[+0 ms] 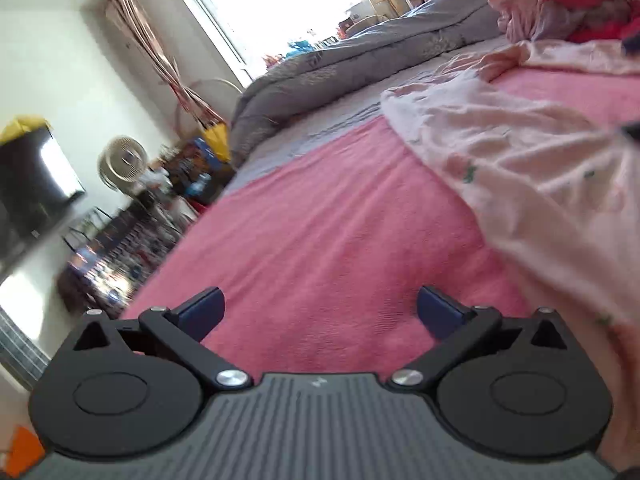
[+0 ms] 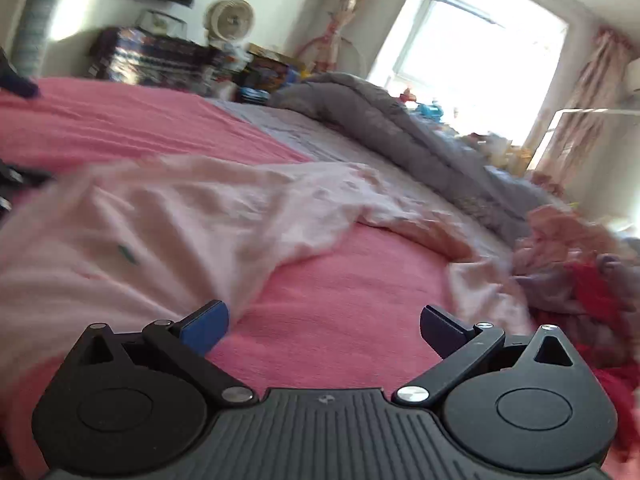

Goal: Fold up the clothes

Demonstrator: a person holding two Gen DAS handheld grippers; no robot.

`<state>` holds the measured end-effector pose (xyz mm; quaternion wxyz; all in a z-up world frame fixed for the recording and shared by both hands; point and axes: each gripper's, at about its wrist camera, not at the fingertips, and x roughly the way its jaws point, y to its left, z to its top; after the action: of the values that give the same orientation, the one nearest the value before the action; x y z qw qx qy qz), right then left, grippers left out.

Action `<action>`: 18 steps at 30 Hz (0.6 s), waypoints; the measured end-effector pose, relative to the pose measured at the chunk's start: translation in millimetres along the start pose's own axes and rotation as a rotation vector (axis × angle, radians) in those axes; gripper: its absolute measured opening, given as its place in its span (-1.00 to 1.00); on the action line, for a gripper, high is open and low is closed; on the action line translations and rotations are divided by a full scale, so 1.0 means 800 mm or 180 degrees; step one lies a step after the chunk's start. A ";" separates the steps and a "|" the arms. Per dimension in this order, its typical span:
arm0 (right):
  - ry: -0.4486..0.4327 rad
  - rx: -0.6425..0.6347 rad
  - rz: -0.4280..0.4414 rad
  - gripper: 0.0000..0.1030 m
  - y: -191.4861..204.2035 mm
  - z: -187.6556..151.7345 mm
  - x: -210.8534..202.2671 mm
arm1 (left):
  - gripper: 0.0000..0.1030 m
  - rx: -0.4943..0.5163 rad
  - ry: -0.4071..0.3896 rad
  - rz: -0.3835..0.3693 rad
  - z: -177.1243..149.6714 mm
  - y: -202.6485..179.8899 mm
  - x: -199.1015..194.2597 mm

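Note:
A pale pink garment (image 1: 532, 184) with small green marks lies crumpled on the pink bed cover (image 1: 328, 232). In the left wrist view it lies to the right of my left gripper (image 1: 320, 312), which is open and empty just above the cover. In the right wrist view the garment (image 2: 152, 224) spreads across the left and middle, with one part running off to the right. My right gripper (image 2: 324, 328) is open and empty, its left finger (image 2: 206, 326) at the garment's near edge.
A pile of pink, purple and red clothes (image 2: 580, 276) lies at the right on the bed. A rolled grey quilt (image 1: 352, 64) lies across the far side. Beyond the bed's edge stand a fan (image 1: 122, 164), cluttered shelves (image 2: 156, 58) and a TV (image 1: 32, 184).

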<state>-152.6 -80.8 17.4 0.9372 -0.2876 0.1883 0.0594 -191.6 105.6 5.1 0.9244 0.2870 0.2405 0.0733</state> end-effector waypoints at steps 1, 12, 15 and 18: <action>0.0029 -0.0111 -0.0325 1.00 0.000 -0.007 0.012 | 1.00 -0.0022 0.0026 0.0032 0.002 0.003 -0.002; -0.0466 0.0222 0.0906 0.99 0.045 0.009 -0.049 | 1.00 0.0211 -0.0192 -0.0358 -0.001 -0.027 -0.033; -0.0527 -0.0003 0.0142 0.99 0.042 -0.010 -0.037 | 1.00 0.0423 -0.0273 0.0044 -0.011 -0.035 -0.036; -0.0323 0.0116 -0.0310 0.96 0.009 -0.014 -0.027 | 1.00 0.0346 -0.0222 0.0156 -0.007 -0.027 -0.040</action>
<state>-178.0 -81.2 13.4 0.9524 -0.2760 0.1275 0.0248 -222.3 81.7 1.4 0.9132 0.3449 0.2047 0.0728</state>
